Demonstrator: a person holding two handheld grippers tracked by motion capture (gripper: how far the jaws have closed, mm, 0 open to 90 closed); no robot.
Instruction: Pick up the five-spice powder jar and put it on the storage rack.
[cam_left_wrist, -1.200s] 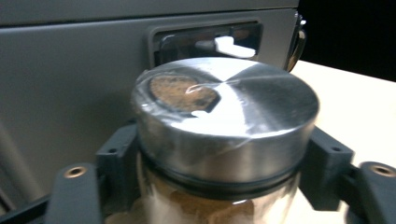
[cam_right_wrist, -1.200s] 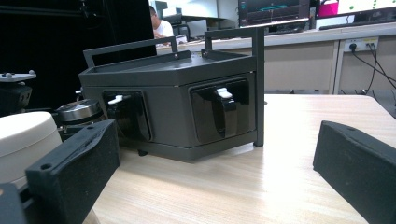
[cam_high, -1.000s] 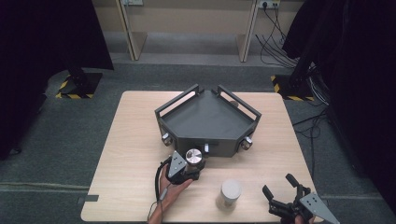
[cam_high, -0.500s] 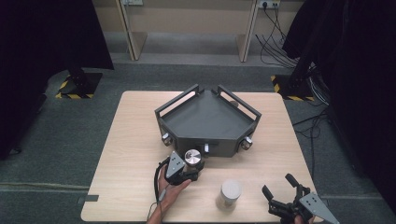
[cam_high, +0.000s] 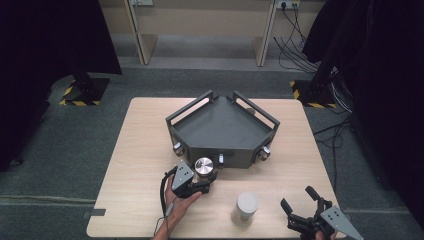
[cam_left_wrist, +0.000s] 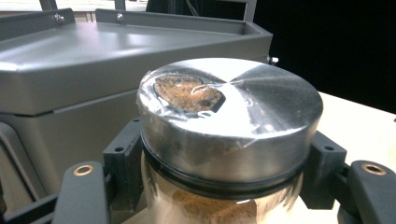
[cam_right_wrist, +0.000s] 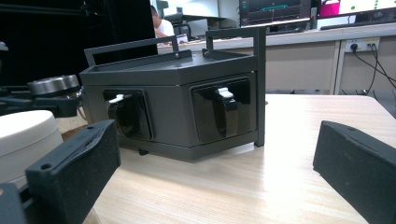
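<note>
A glass jar (cam_high: 204, 165) with a shiny metal lid and brown powder inside stands against the front wall of a dark grey angular box (cam_high: 222, 130) with handle rails. My left gripper (cam_high: 203, 175) is shut on the jar just under the lid. In the left gripper view the lid (cam_left_wrist: 233, 112) is close up, with a black finger (cam_left_wrist: 123, 158) pressed on each side. My right gripper (cam_high: 297, 198) stands open near the table's front right corner, holding nothing. In the right gripper view its pads (cam_right_wrist: 79, 158) are wide apart and face the box (cam_right_wrist: 187, 93).
A white cylinder (cam_high: 246, 206) stands on the wooden table (cam_high: 145, 140) between the two grippers, left of the right gripper (cam_right_wrist: 23, 135). The box front carries knobs and latches (cam_right_wrist: 226, 112). Dark curtains, cables and desks surround the table.
The left gripper with the jar has shifted very slightly left and toward the box. The right gripper has not moved.
</note>
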